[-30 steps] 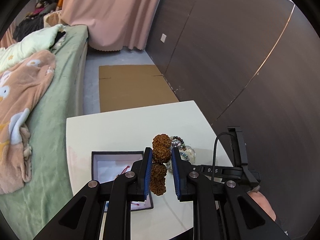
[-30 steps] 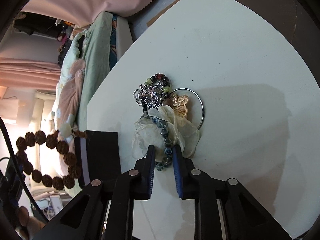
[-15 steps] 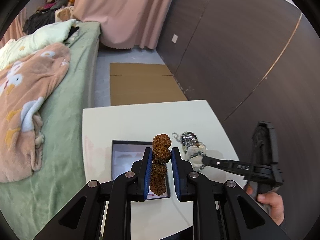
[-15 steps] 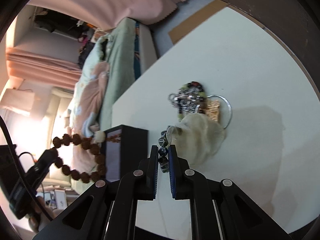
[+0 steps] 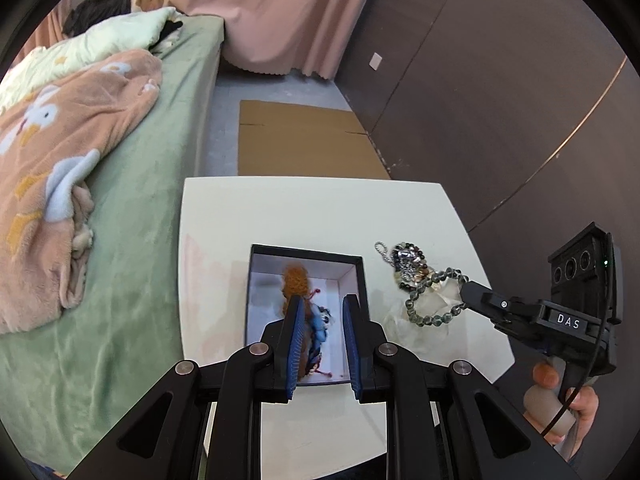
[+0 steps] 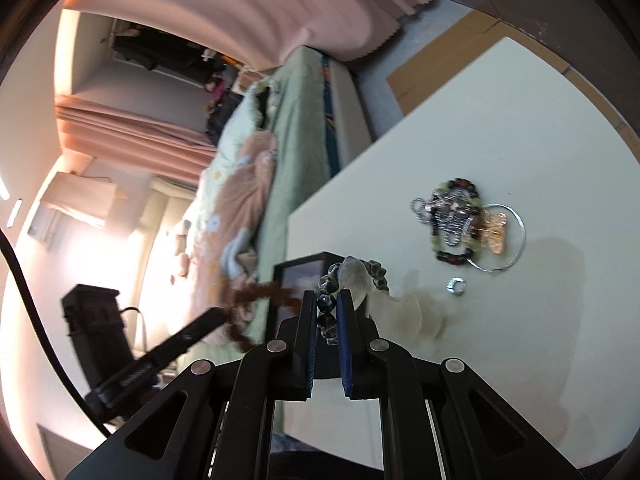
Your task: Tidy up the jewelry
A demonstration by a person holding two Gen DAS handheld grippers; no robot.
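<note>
A black jewelry box (image 5: 306,250) with a white inside stands on the white table (image 5: 320,208). My left gripper (image 5: 323,308) hovers over it, shut on a brown seed-bead bracelet (image 5: 295,278) that dangles, blurred, into the box. A blue piece (image 5: 322,322) and red string lie inside. My right gripper (image 6: 328,308) is shut on a grey-green bead bracelet (image 6: 376,272), held above the table beside the box; the same bracelet (image 5: 432,300) hangs as a loop from the right gripper (image 5: 464,292) in the left wrist view. A sheer white pouch (image 6: 400,312) lies under it.
A heap of jewelry (image 6: 456,216) with a gold butterfly (image 6: 494,232), a silver hoop (image 6: 516,248) and a small ring (image 6: 456,285) lies on the table. A green bed (image 5: 152,200) runs along the left edge. Cardboard (image 5: 300,140) lies on the floor; a dark wall (image 5: 500,100) stands right.
My left gripper came down over the box, and the brown bracelet now hangs into it. My right gripper shut on the grey-green bracelet and lifted it off the pouch.
</note>
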